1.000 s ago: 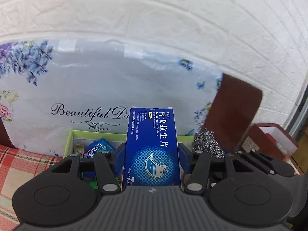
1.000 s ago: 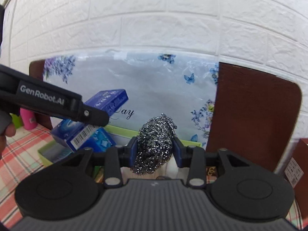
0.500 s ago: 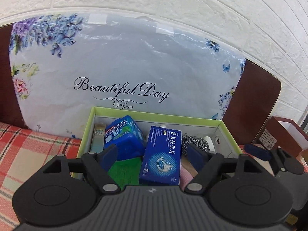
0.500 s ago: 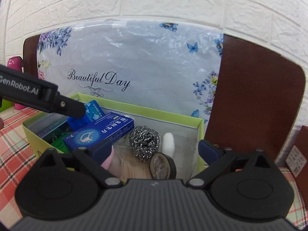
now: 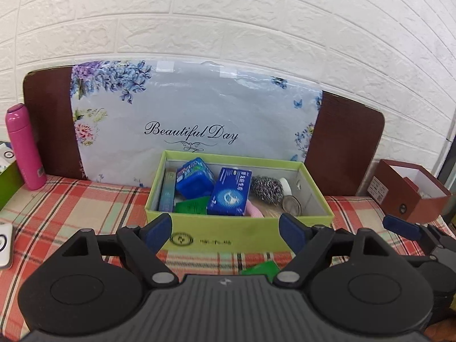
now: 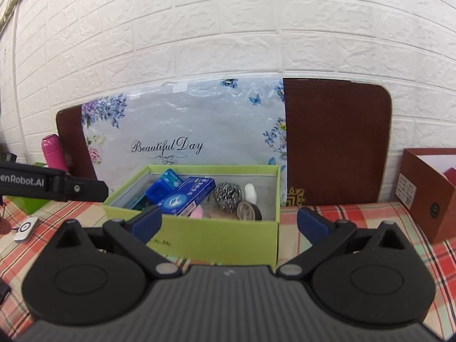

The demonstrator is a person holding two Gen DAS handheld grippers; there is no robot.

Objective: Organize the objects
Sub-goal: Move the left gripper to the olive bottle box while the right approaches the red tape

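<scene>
Left wrist view: left gripper [image 5: 226,229] spread wide, empty, over red plaid tablecloth [image 5: 85,208]. Lime-green cardboard box [image 5: 236,235] holds blue medicine carton [image 5: 230,196] beside steel wool scourer [image 5: 267,188]. Pink bottle [image 5: 25,148] stands left; white brick wall [image 5: 228,22] behind.

Right wrist view: right gripper [image 6: 229,223] wide apart, empty, near the box [image 6: 216,242]; brown open box [image 6: 427,191] at right.

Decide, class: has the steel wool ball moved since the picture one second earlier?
Yes. The steel wool ball was then clamped in the right gripper, above the green box; now it lies down inside the box, beside the blue medicine carton.
</scene>
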